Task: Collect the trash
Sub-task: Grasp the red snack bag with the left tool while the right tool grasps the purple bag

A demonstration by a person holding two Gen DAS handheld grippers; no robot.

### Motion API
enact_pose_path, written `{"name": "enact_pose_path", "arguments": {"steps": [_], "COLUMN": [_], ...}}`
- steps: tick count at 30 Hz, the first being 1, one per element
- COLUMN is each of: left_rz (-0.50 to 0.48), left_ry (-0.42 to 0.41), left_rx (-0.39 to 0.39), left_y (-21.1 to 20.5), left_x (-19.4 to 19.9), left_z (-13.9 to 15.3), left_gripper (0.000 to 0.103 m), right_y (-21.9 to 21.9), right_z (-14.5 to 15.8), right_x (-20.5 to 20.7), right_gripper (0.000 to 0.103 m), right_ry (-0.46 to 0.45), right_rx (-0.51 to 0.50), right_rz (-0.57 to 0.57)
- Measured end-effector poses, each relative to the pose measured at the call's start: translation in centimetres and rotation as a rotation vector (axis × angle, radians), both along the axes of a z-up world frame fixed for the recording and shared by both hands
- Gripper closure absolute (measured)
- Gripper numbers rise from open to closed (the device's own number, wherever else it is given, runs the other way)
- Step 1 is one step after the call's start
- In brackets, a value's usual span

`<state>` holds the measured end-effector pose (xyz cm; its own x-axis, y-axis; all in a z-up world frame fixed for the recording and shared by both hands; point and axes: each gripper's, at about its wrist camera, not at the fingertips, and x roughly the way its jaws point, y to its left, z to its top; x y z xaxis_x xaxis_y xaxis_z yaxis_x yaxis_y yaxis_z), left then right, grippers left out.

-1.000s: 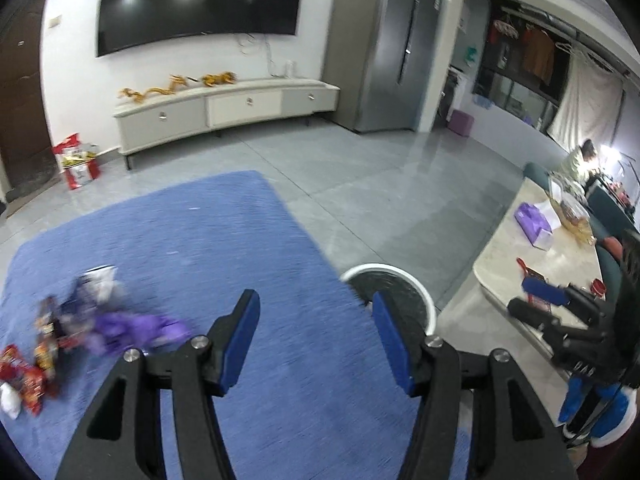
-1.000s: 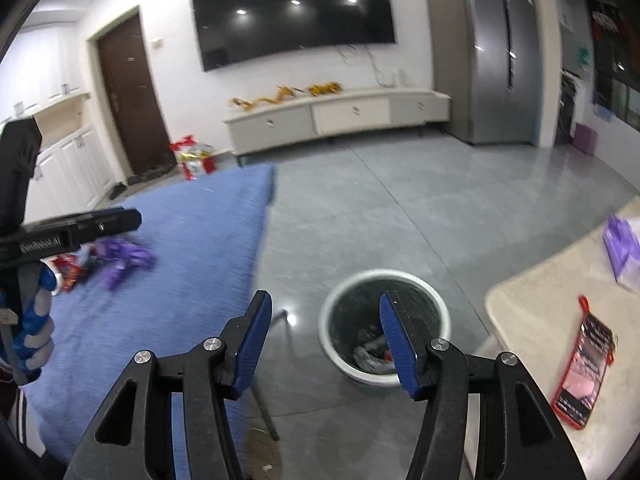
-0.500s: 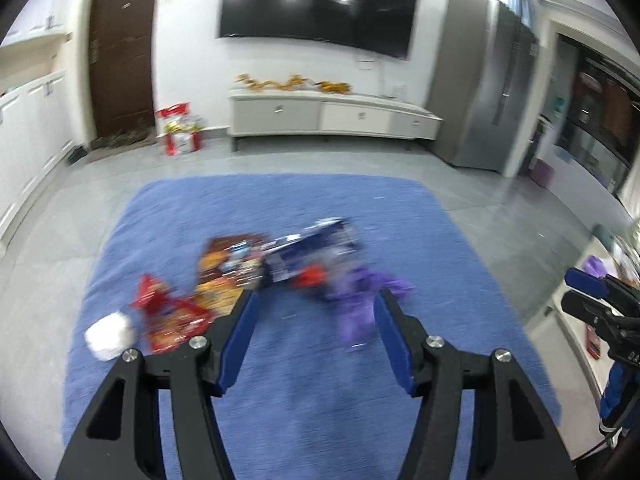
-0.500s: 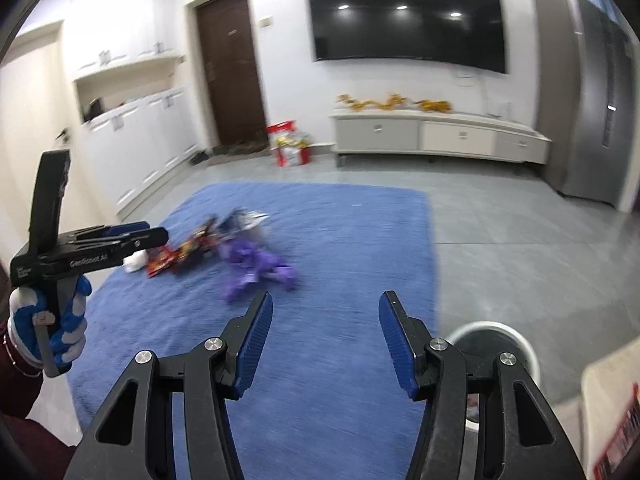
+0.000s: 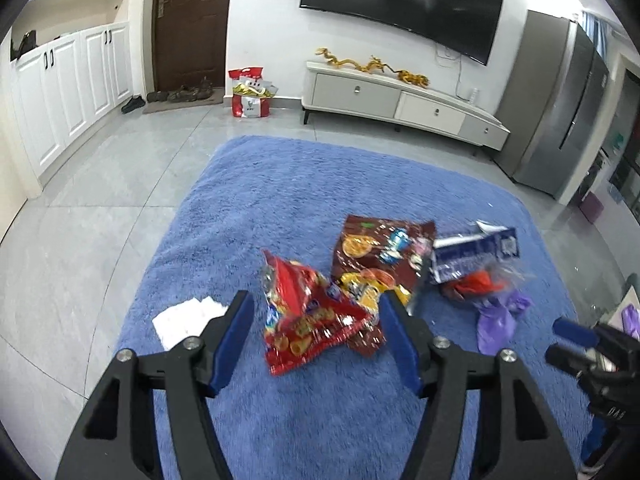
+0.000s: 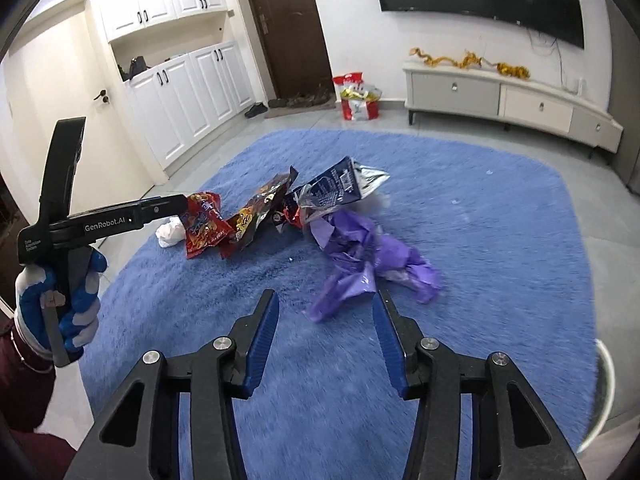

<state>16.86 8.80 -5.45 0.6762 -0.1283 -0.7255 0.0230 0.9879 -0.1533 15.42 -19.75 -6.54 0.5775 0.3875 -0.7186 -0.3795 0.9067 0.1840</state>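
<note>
My left gripper point(image 5: 316, 336) has just been opening, right gripper point(image 6: 324, 332) closing — both empty, jaws apart. Trash lies mid-rug point(image 5: 280, 184): red snack bag point(image 5: 308, 320) near left, purple bag point(image 6: 360, 264) right.

Blue rug point(image 5: 328, 184); red wrapper point(image 5: 304, 320) (yellow print); purple bag point(image 6: 360, 256).
</note>
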Motion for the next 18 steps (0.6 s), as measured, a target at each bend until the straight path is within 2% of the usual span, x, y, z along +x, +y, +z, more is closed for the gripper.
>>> {"name": "enact_pose_path", "arguments": {"steps": [9, 15, 16, 18], "left_rz": [0.035, 0.057, 0.056, 0.052], "left_ry": [0.09, 0.125, 0.126, 0.123], "left_rx": [-0.013, -0.063, -0.066, -0.064], "left_y": [0.4, 1.0, 0.9, 0.7], "left_x": [3.6, 4.9, 4.9, 4.9], "left_z": [-3.8, -5.9, -6.0, -6.1], "left_gripper": [0.039, 0.04, 0.042, 0.045], "right_y": [0.6, 1.0, 1.1, 1.3], "right_z": [-3.7, -4.6, -4.6, -4.8], "right_x": [3.3, 5.9, 6.2, 6.7], "right_gripper": [0.058, 0.058, 0.059, 0.068], "right_ry": [0.096, 0.096, 0.094, 0.094], "right_rx": [0.026, 0.042, 0.041, 0.037], "right_rz": [-0.016, -0.02, -0.019, -0.016]}}
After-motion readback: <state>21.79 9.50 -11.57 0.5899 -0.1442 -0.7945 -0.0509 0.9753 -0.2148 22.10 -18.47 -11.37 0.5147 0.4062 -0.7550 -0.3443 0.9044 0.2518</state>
